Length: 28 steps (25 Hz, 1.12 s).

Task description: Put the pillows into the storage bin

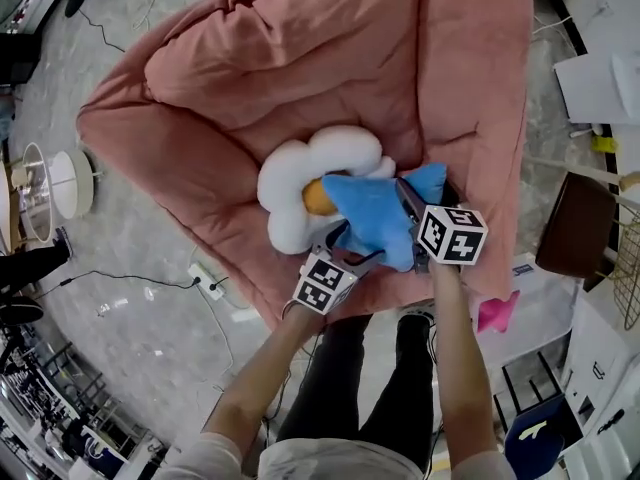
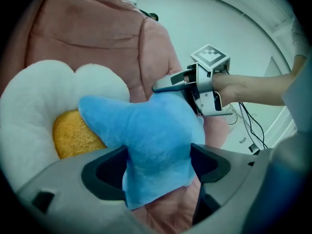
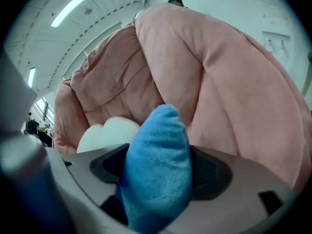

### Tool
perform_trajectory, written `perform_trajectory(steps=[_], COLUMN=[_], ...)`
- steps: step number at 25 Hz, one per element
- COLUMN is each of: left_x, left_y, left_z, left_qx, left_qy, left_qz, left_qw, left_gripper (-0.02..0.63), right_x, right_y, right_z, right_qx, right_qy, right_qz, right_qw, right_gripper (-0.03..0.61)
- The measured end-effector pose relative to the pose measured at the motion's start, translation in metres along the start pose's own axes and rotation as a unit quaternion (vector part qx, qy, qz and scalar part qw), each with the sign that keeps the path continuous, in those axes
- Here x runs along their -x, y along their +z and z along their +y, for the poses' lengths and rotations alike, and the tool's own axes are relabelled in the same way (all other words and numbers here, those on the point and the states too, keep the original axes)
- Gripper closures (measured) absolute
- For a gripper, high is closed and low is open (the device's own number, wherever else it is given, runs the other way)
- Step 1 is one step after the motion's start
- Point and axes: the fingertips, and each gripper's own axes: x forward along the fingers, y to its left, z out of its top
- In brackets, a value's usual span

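Pillows number two, both on one huge pink quilted fabric cushion (image 1: 300, 58): one white flower-shaped plush pillow (image 1: 295, 183) beyond the jaws, one blue star-shaped plush pillow (image 1: 375, 213) between them. Left gripper (image 2: 158, 167) pinches one star arm; right gripper (image 3: 158, 172) has its jaws wide, loosely flanking another.

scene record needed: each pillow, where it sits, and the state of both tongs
blue star pillow: at the near edge of the pink quilted cushion, overlapping part of the flower pillow
flower pillow: white petals, orange centre, resting on the pink quilted cushion, not gripped
left tongs: shut on one point of the star
right tongs: wide apart around another point of the star, no squeeze visible
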Motion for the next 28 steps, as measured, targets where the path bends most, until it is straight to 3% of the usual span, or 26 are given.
perform_trajectory(steps=[3, 8, 18, 28], left_x=[0.0, 0.006, 0.014, 0.039], left_y=[-0.007, -0.017, -0.041, -0.054], left_z=[-0.001, -0.001, -0.026, -0.062], left_qx=[0.0, -0.003, -0.04, -0.123], left_qy=[0.004, 0.003, 0.004, 0.013], left_qz=[0.024, 0.042, 0.065, 0.073], left_qw=[0.9997, 0.9991, 0.9971, 0.9897], left_gripper=[0.232, 0.232, 0.232, 0.232], right_x=[0.008, 0.018, 0.065, 0.139], right_y=[-0.004, -0.01, -0.033, -0.062], right_z=[0.004, 0.015, 0.027, 0.044], right_qx=[0.028, 0.052, 0.069, 0.053], right_qy=[-0.012, -0.013, -0.003, -0.018], right_qz=[-0.02, -0.04, -0.082, -0.148], right_qw=[0.999, 0.998, 0.994, 0.987], right_gripper=[0.266, 0.313, 0.331, 0.353])
